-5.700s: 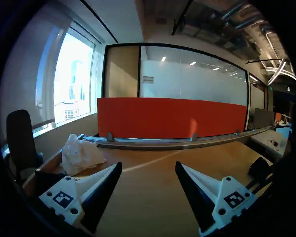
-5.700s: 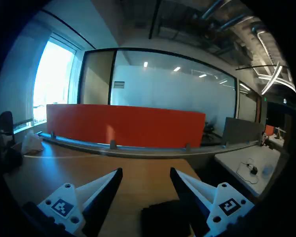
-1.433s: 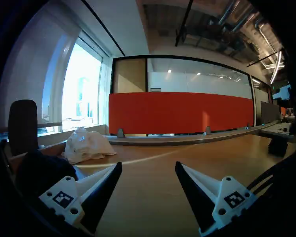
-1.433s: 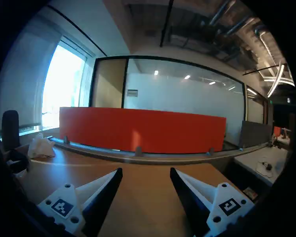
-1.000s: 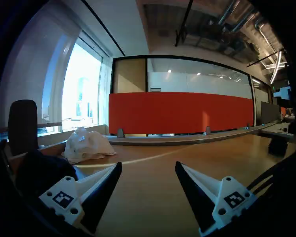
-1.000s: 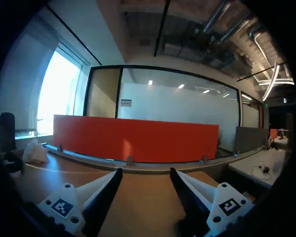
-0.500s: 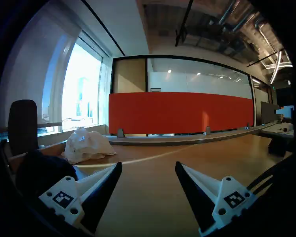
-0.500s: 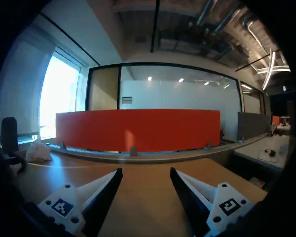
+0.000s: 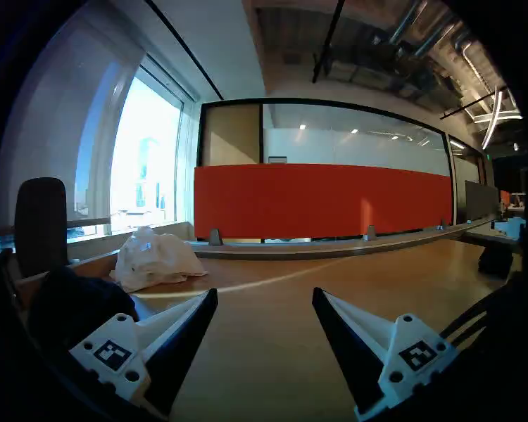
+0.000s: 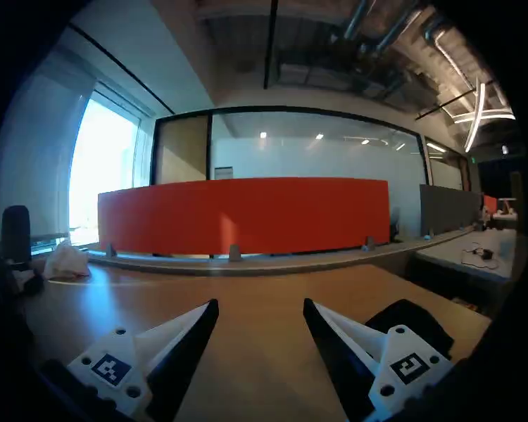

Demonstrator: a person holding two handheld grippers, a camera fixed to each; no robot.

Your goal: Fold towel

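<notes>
Ahead of the left gripper (image 9: 262, 292), in the left gripper view, almost nothing has changed over the last half second. Its white plastic fingers stand wide apart over the bare table (image 9: 264, 366), smooth light wood with a pale curved seam. Beyond its left finger lies a crumpled white cloth (image 9: 155, 259), puffy and creased. Just beside that finger is a dark rounded mass (image 9: 77, 306), too dim to name. Far past the right finger a small dark lump (image 9: 495, 259) sits near the table's edge. A matt red partition (image 9: 320, 200) runs across the far side.

Over in the right gripper view the camera has swung since half a second ago. A dark cloth (image 10: 412, 320), which looks to be the towel, now shows just behind the right finger of the right gripper (image 10: 260, 302), where bare wood showed before. It is black and soft-edged, lying low in a loose heap; its folds cannot be made out. This gripper's fingers are also spread wide, holding nothing. The crumpled white cloth (image 10: 65, 261) lies far beyond the left finger
</notes>
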